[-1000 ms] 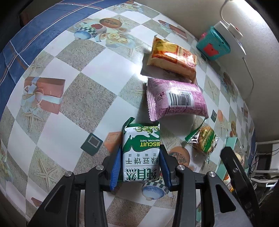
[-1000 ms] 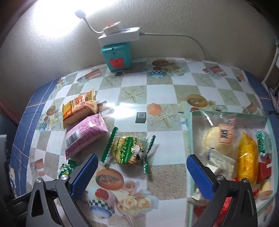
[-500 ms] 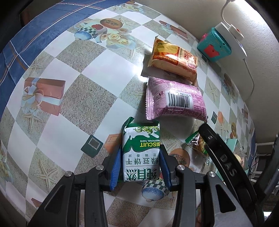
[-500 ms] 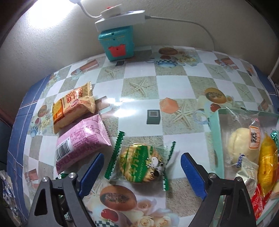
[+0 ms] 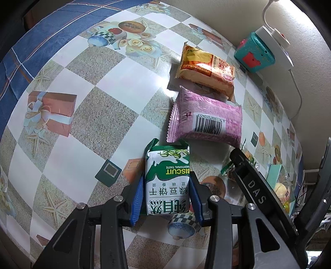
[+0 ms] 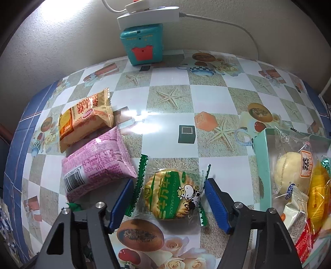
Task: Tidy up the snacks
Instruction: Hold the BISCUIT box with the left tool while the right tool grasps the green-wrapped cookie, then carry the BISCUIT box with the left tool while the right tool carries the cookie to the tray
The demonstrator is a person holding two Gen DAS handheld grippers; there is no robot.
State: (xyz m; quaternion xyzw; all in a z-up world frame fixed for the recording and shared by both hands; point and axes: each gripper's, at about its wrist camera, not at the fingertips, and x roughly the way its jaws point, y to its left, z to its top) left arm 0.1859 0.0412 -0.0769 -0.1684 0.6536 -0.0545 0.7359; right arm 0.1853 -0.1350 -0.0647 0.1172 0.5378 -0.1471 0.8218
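On a checkered patterned tablecloth [image 5: 68, 132], the left gripper [image 5: 167, 195] pinches a green-and-white biscuit packet [image 5: 167, 182] between its blue pads. Just beyond it lie a pink packet [image 5: 206, 122] and, farther, an orange packet [image 5: 206, 69]. The right gripper [image 6: 168, 201] straddles a round cookie in a clear green-edged wrapper [image 6: 172, 196], its jaws closing, pads not yet pressing. A teal tray [image 6: 261, 165] of snacks sits at right.

A glossy checkered oilcloth printed with starfish, teacups and roses [image 6: 169, 115] covered the bench, edged by a blue plaid border [image 5: 31, 51] on the left. Behind rose a rough beige plaster wall [image 6: 62, 41], brightly lit at its upper left. A white power strip [image 6: 148, 17] with its cable sat atop a teal box [image 6: 142, 45] at the far edge.
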